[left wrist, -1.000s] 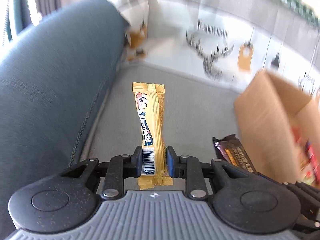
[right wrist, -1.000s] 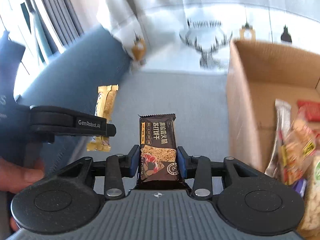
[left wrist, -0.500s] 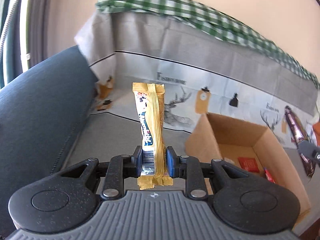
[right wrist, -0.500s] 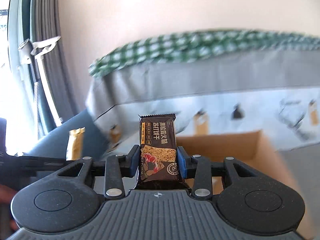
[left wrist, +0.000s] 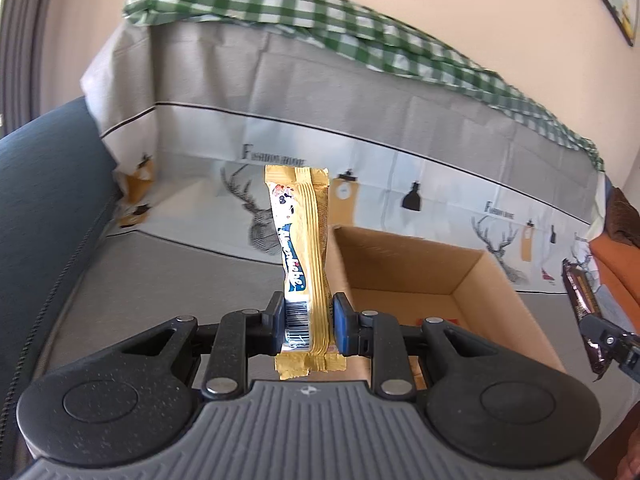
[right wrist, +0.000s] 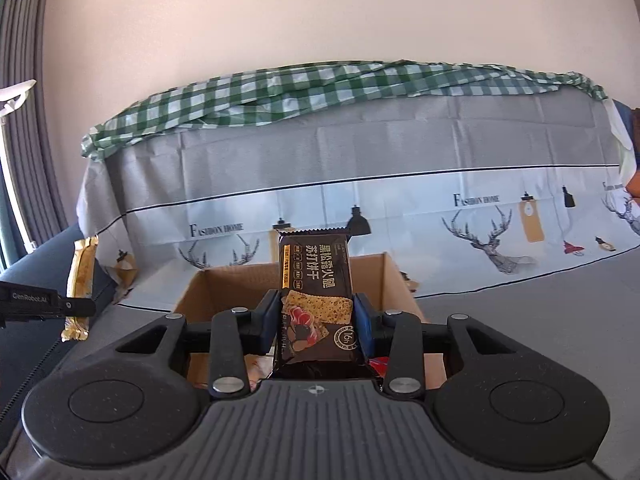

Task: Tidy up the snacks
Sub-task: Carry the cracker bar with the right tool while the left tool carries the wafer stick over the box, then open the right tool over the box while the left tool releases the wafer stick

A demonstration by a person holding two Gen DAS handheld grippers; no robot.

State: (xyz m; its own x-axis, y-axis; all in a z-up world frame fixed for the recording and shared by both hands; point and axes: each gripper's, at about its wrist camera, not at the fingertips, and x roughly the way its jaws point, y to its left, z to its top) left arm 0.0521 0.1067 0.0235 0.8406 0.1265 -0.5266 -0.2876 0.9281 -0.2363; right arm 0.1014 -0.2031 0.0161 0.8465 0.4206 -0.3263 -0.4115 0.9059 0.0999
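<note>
Grey sofa seat point(left wrist: 224, 264) (deer-print cover point(right wrist: 480, 184) behind) bears cardboard box point(left wrist: 460, 276).

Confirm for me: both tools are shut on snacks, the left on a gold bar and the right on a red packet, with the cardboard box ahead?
Not quite: the right tool holds a dark brown cracker packet, not red, as the right wrist view shows. The left tool grips the gold bar, with the cardboard box ahead.
</note>
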